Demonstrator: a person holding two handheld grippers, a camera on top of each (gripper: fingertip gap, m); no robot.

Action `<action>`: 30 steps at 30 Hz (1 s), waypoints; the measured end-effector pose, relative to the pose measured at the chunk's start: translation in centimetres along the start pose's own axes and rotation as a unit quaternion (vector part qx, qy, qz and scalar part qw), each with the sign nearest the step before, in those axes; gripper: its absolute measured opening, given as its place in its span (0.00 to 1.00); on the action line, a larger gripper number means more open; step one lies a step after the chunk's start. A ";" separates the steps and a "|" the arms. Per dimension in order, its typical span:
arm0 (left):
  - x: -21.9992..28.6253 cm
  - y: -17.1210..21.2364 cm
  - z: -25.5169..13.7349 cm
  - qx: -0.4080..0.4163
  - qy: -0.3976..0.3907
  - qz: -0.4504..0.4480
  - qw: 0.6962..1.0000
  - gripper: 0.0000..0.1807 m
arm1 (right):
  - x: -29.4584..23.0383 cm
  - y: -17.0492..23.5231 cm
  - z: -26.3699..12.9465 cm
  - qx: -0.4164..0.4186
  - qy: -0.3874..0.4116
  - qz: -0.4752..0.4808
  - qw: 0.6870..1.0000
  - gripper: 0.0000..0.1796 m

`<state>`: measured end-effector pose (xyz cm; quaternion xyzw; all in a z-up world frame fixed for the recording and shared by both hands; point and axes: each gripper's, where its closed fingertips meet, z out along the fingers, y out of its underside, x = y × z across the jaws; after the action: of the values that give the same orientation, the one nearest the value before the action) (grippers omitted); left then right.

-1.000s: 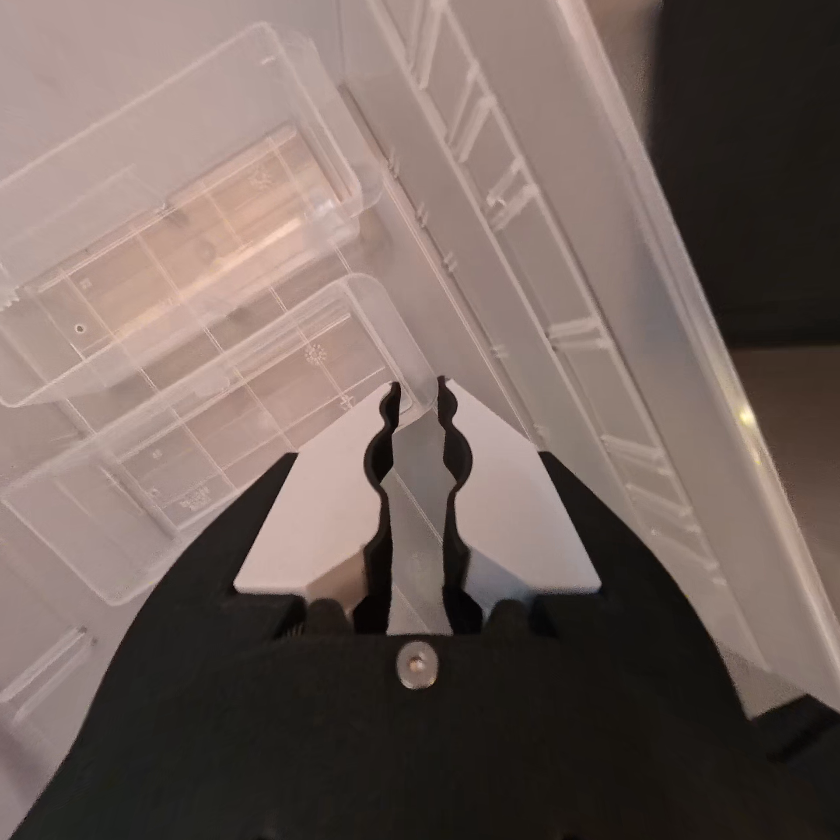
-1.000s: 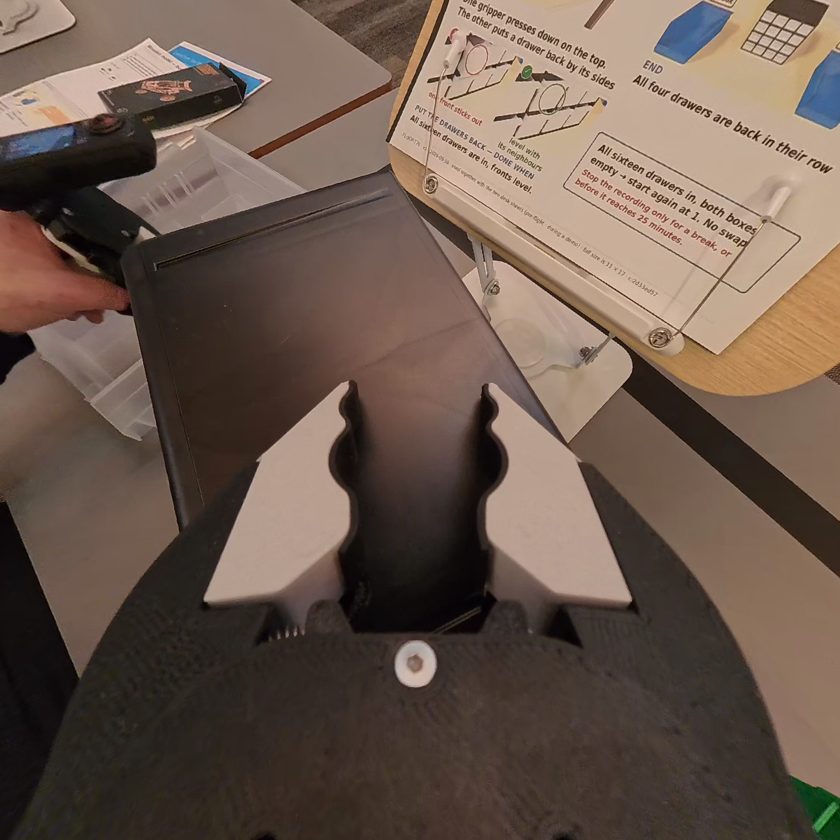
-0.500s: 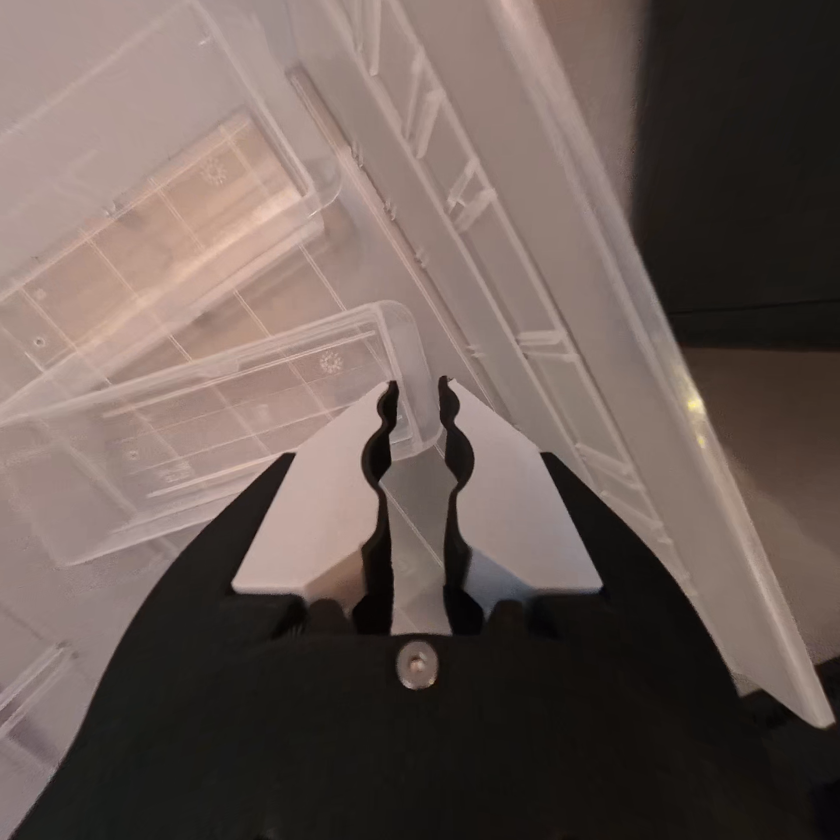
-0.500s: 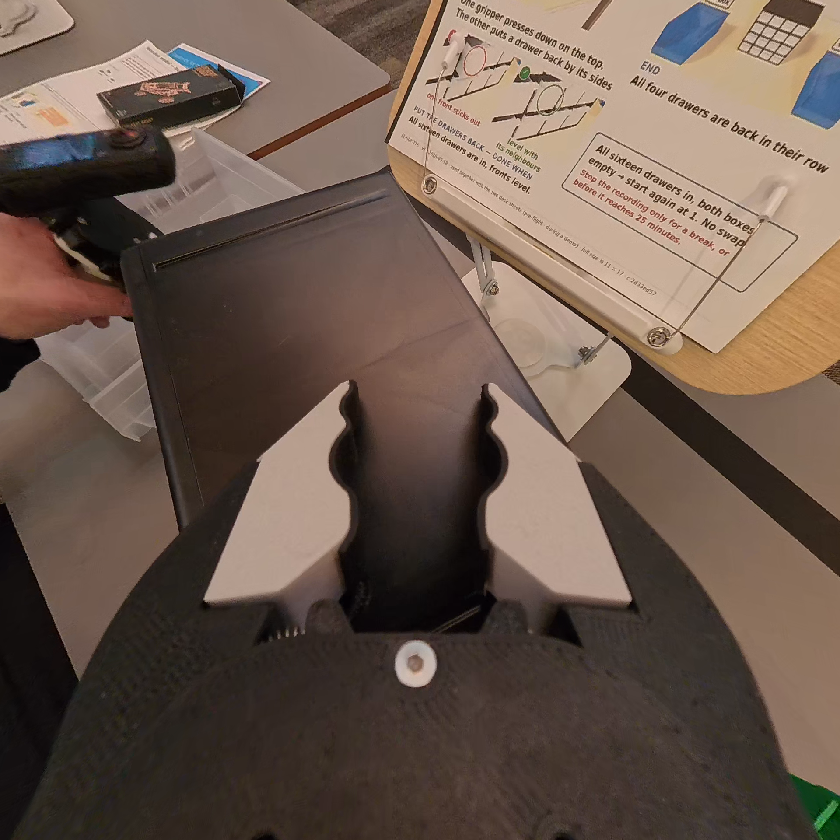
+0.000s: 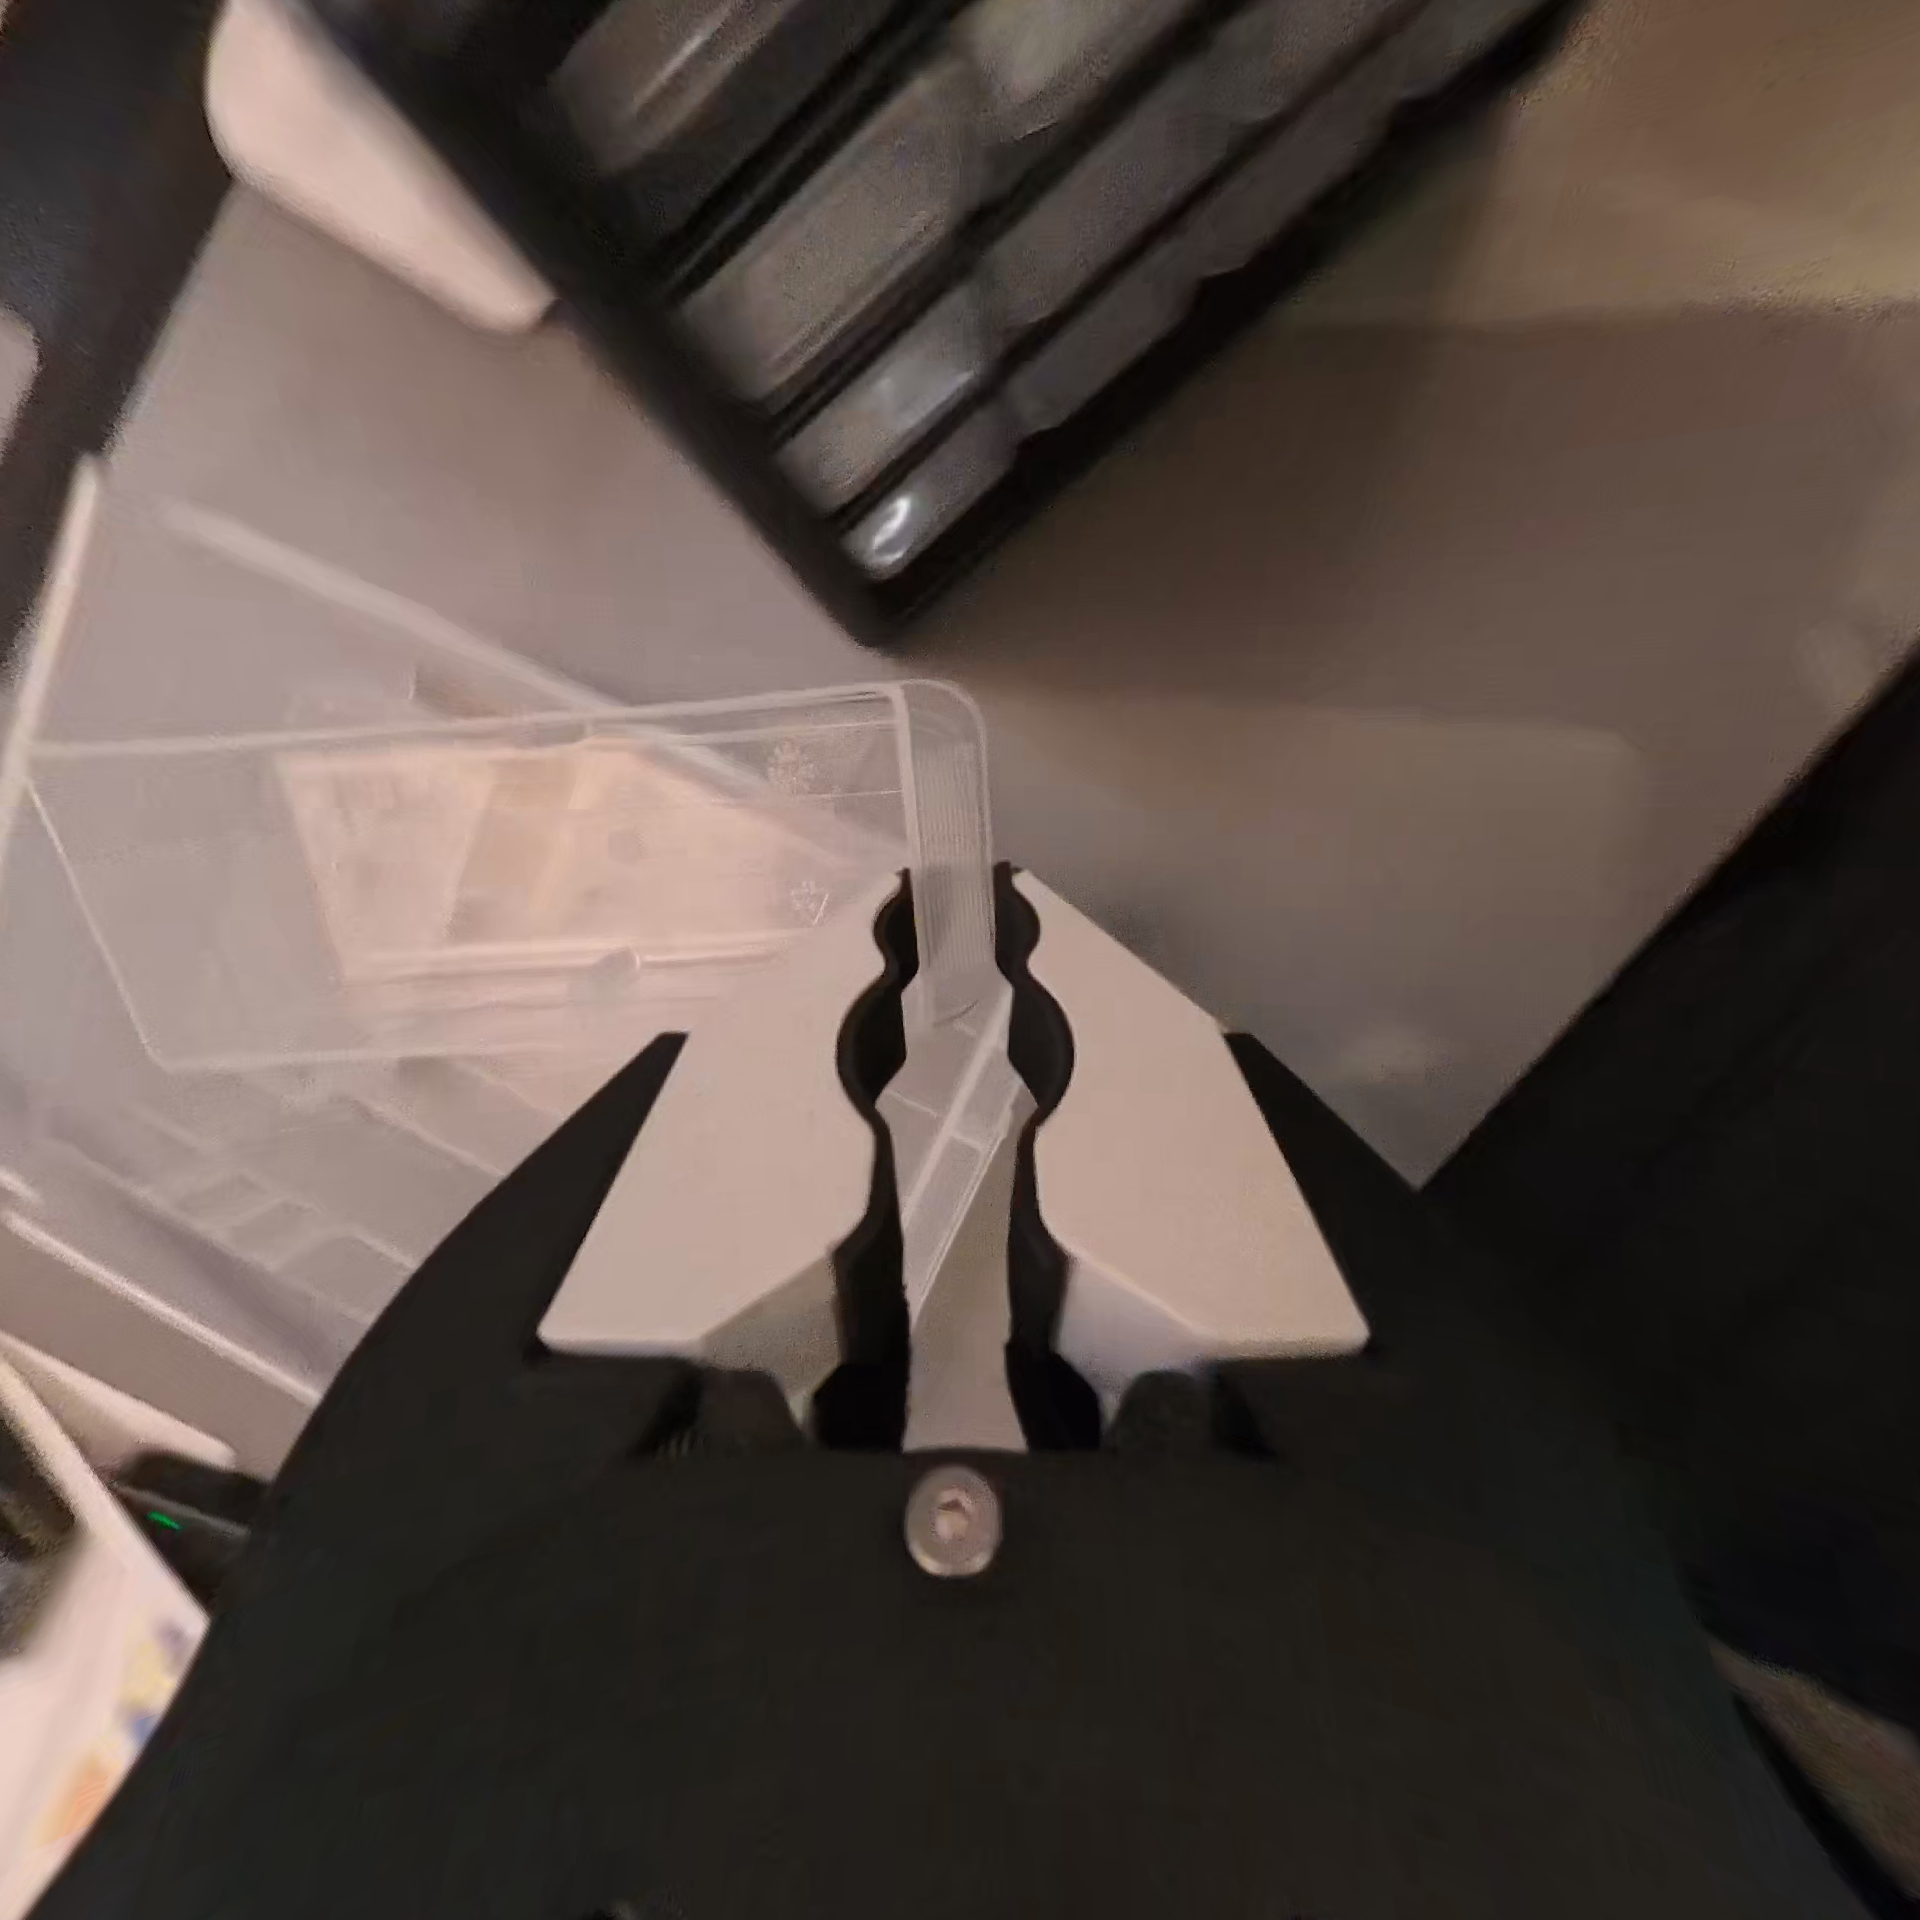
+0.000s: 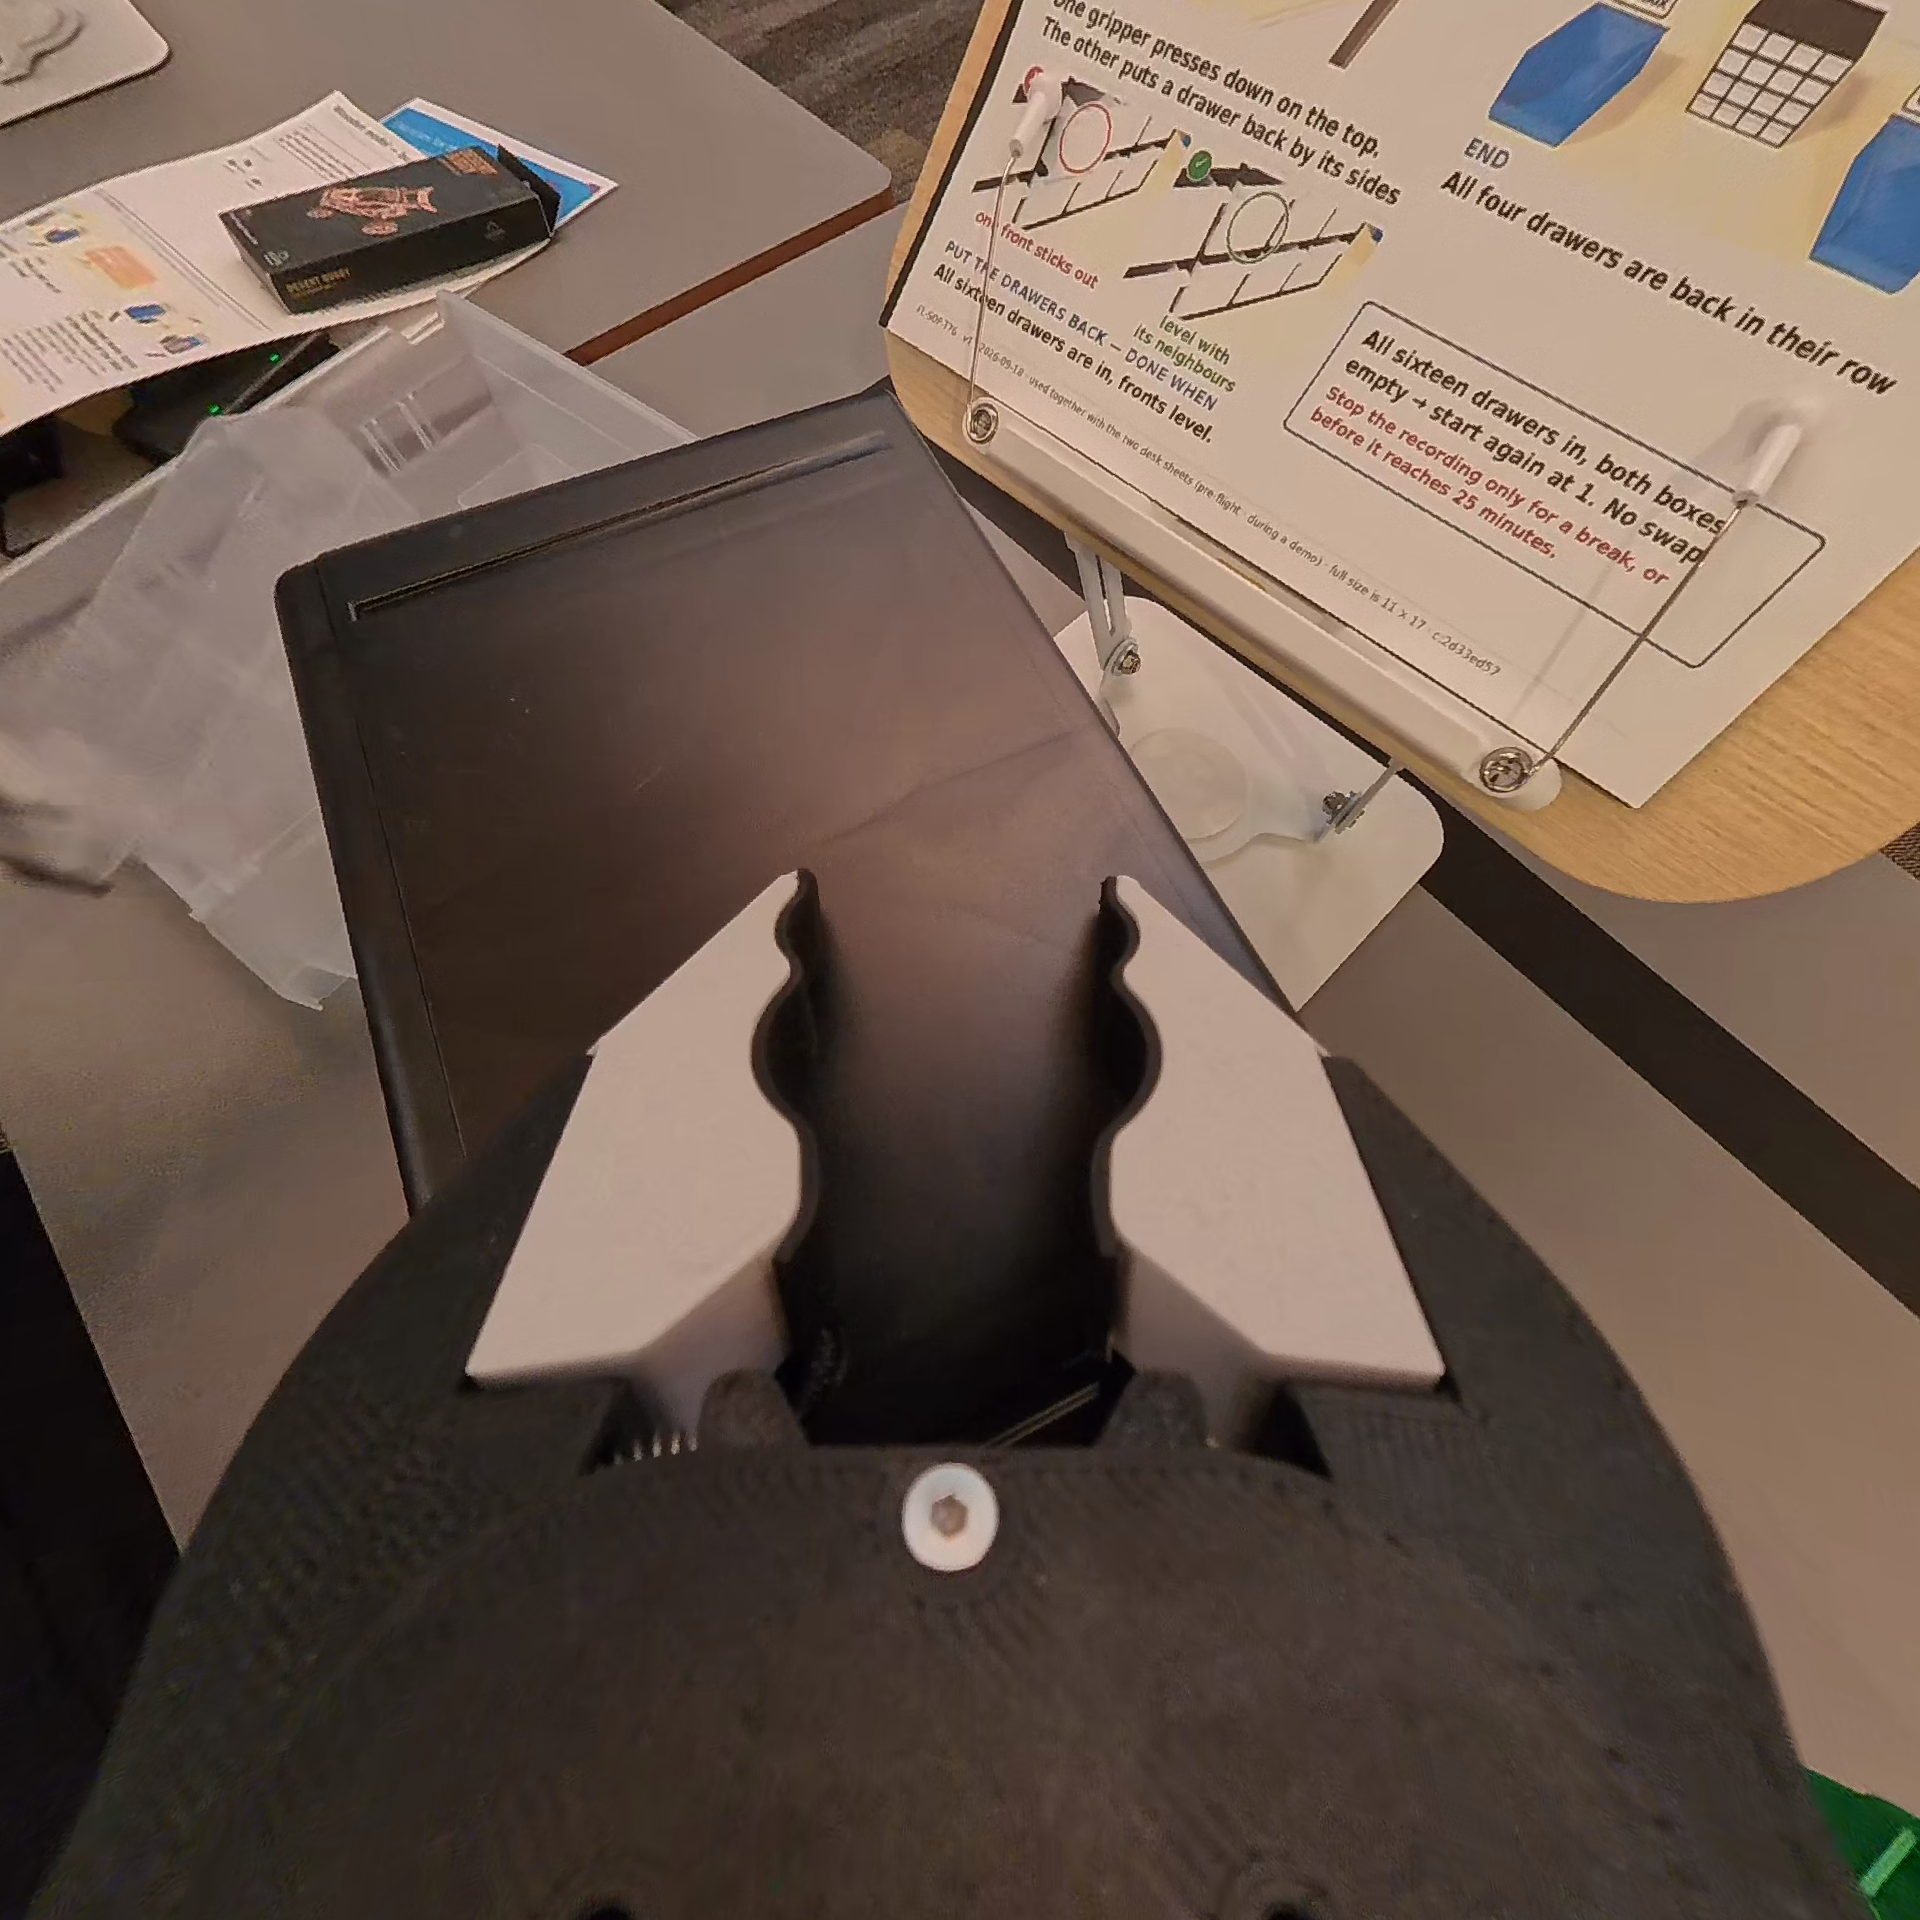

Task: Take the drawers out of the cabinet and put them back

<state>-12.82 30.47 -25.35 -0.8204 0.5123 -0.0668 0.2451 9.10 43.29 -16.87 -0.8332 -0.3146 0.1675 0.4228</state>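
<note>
My left gripper point(image 5: 951, 878) is shut on the end wall of a clear plastic drawer point(image 5: 468, 873). It holds the drawer in the air, stretched out to the left. The black cabinet point(image 5: 935, 312), its front full of grey drawers, is blurred at the top of the left wrist view, apart from the held drawer. My right gripper point(image 6: 956, 883) is open and empty, with its fingers over the cabinet's flat black top point(image 6: 675, 727). In the right wrist view the held drawer shows as a clear blur point(image 6: 177, 665) left of the cabinet.
A clear storage bin point(image 6: 499, 416) stands behind and left of the cabinet; its ribbed wall point(image 5: 208, 1195) lies under the held drawer. An instruction board on a stand point(image 6: 1455, 364) is to the right. A small black box point(image 6: 384, 223) and papers point(image 6: 104, 291) lie at the far left.
My left gripper has lifted the clear drawer out of the bin and swung it round towards the cabinet's front. The hand and left gripper have left the right wrist view. My right gripper has stayed put.
</note>
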 end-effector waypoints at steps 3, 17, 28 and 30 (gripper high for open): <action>5.6 -1.7 -1.5 0.024 0.046 0.105 0.993 0.07 | 0.0 0.0 0.0 0.000 0.001 0.000 1.000 0.29; 17.0 2.3 5.9 -0.068 0.175 0.290 0.938 0.07 | 0.0 0.0 0.0 -0.001 0.002 0.001 1.000 0.29; 14.7 4.1 6.3 -0.069 0.111 0.148 0.980 0.40 | 0.0 0.0 0.0 0.000 0.000 0.000 1.000 0.29; 14.4 3.9 6.3 -0.050 0.091 0.078 0.992 0.48 | 0.0 0.0 0.0 0.000 -0.001 0.000 1.000 0.29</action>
<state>-6.98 18.62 -34.74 -0.7797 0.5976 -0.0960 0.1601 9.10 43.32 -16.87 -0.8329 -0.3148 0.1681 0.4229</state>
